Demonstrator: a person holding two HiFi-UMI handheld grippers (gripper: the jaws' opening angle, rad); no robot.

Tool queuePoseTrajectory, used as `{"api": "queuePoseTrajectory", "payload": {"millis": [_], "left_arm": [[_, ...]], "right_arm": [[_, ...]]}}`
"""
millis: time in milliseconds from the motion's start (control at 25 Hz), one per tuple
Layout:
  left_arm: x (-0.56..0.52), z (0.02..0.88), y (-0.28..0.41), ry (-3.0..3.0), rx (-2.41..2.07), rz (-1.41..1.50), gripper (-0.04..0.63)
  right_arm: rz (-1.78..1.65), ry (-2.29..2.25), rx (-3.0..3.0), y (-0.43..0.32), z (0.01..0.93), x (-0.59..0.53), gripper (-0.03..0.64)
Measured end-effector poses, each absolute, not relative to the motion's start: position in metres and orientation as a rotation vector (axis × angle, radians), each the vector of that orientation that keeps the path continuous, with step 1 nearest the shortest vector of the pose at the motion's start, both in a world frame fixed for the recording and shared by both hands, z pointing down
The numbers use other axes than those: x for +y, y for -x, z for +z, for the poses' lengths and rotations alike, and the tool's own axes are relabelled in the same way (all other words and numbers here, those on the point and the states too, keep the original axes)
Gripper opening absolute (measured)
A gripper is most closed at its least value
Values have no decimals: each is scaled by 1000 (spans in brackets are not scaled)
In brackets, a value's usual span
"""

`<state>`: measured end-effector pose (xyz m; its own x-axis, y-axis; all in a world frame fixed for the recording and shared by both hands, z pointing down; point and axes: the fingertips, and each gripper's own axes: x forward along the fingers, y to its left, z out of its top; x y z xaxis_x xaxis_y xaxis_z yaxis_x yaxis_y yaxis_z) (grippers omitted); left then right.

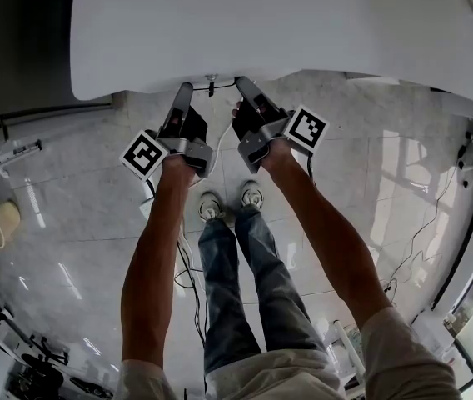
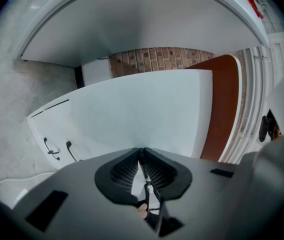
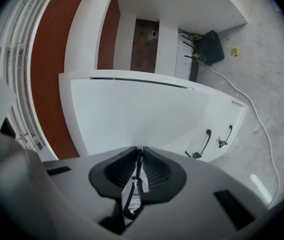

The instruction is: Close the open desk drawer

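Observation:
The white drawer front (image 2: 142, 111) fills the middle of the left gripper view, and the same drawer front (image 3: 147, 111) fills the right gripper view, close ahead of both sets of jaws. My left gripper (image 2: 141, 150) is shut, tips together, with nothing between them. So is my right gripper (image 3: 139, 150). In the head view the left gripper (image 1: 185, 90) and right gripper (image 1: 243, 83) reach side by side under the edge of the white desk top (image 1: 286, 23), which hides the drawer. Whether the tips touch the front I cannot tell.
Lower cabinet doors carry black handles (image 2: 71, 151) (image 3: 205, 143). A red-brown panel (image 2: 226, 104) stands beside the drawer. A black box (image 3: 213, 46) with a white cable (image 3: 254, 106) lies on the tiled floor. The person's legs and shoes (image 1: 230, 200) are below the grippers.

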<state>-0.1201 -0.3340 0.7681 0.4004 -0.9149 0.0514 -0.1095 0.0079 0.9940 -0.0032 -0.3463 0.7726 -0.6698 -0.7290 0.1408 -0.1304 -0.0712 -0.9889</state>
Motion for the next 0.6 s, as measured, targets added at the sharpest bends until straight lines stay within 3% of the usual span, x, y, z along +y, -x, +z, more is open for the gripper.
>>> {"api": "queuePoseTrajectory", "payload": {"millis": [600], "left_arm": [[-371, 766, 125, -1473, -1007, -772, 52]], "right_arm": [[-1769, 918, 1804, 9, 768, -385, 55]]}}
